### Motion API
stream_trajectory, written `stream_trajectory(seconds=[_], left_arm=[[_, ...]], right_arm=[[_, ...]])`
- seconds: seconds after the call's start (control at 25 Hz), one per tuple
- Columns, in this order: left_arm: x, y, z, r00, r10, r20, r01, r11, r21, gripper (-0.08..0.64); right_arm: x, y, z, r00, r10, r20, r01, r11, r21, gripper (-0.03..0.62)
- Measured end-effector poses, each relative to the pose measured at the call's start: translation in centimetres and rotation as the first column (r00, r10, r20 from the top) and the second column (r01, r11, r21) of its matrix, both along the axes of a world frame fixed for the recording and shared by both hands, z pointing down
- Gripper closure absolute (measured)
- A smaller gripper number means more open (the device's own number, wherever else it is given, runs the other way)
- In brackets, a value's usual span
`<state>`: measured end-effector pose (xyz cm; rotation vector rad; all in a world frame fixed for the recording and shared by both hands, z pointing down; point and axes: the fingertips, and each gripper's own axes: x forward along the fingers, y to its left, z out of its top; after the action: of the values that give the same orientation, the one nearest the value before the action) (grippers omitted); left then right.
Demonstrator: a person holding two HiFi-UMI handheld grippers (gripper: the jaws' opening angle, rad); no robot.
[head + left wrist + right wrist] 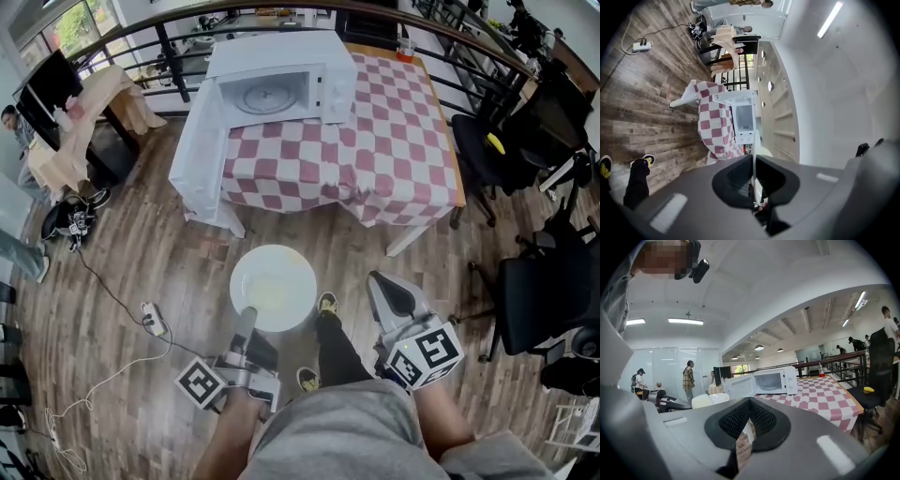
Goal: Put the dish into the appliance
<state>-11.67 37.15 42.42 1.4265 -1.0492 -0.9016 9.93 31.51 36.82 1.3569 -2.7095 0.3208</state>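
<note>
A white dish [274, 287] hangs level above the wooden floor, well short of the table. My left gripper [247, 320] is shut on its near rim; in the left gripper view the dish [754, 154] shows edge-on as a thin white line between the closed jaws of the left gripper [753, 164]. The white microwave [281, 86] stands on the checkered table [394, 159] with its door [201, 150] swung open to the left and its cavity empty. My right gripper [379, 280] is shut with nothing in it, to the right of the dish. The right gripper [750, 402] faces the microwave [771, 380].
Black office chairs [548, 291] stand at the right, one with a yellow thing [495, 142] on its seat. A power strip [151, 320] and cable lie on the floor at left. A red cup [405, 49] sits at the table's far corner. A railing [441, 37] runs behind.
</note>
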Motion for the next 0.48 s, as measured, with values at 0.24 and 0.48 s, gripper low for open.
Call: stream_trajectory(seconds=[0.24, 0.48], left_arm=[[0.0, -5.1, 0.2, 1.0, 0.003, -0.013, -0.004, 1.0, -0.006, 0.54], [0.0, -9.6, 0.5, 1.0, 0.017, -0.007, -0.017, 1.0, -0.001, 0.541]], right_arm=[[-0.3, -5.6, 0.9, 1.0, 0.002, 0.006, -0.001, 1.0, -0.012, 0.594], [-0.9, -10.7, 1.2, 1.0, -0.011, -0.002, 0.011, 1.0, -0.01, 0.594]])
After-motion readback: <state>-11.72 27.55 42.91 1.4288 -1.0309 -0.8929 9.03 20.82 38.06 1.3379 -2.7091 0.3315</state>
